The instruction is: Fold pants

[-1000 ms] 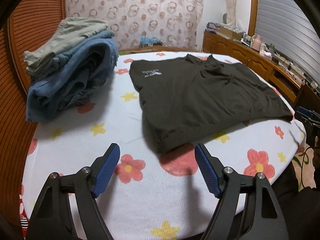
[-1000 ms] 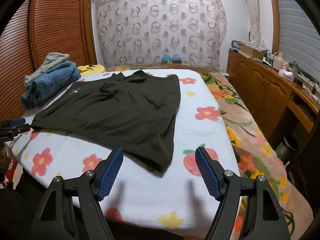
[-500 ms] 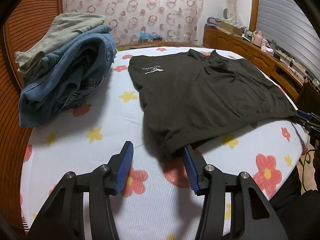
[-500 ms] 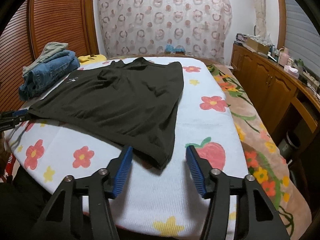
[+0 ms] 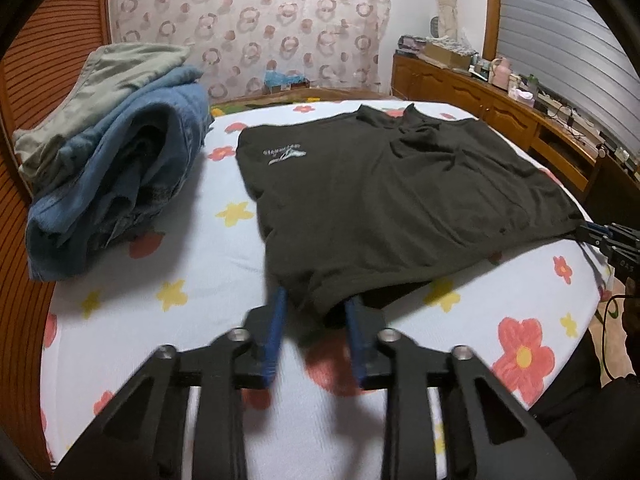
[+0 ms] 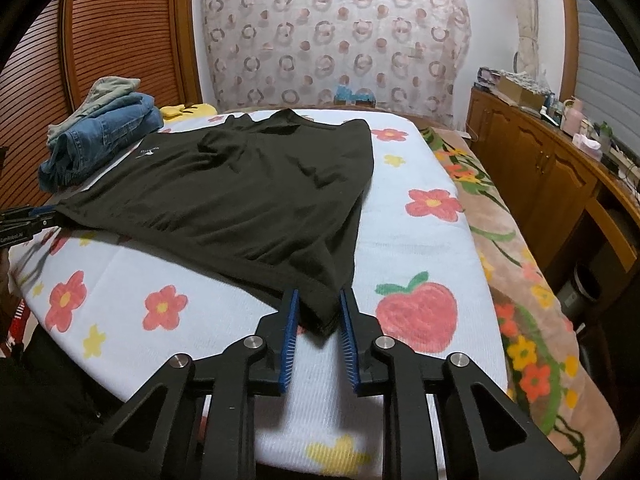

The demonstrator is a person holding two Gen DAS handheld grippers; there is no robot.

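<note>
One dark pair of pants (image 5: 384, 200), two grippers at its near corners.
Left gripper (image 5: 316, 312) and right gripper (image 6: 318, 312) each straddle a hem corner, jaws narrowed (grip unclear); one folded stack (image 5: 112, 152) lies beside.

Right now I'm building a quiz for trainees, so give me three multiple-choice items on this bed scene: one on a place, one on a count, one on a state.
1. Where does the folded blue denim pile lie, in the left wrist view?
A. left of the dark garment
B. on top of it
C. on the floor

2. How many corners of the dark olive-black garment sit between jaws?
A. none
B. one
C. two

3. How does the garment lie?
A. rolled up
B. spread flat
C. hanging

Answers: 1 A, it sits beside the left edge. 2 C, the left gripper and right gripper each bracket a near corner. 3 B, it lies open on the flowered white bedspread.
</note>
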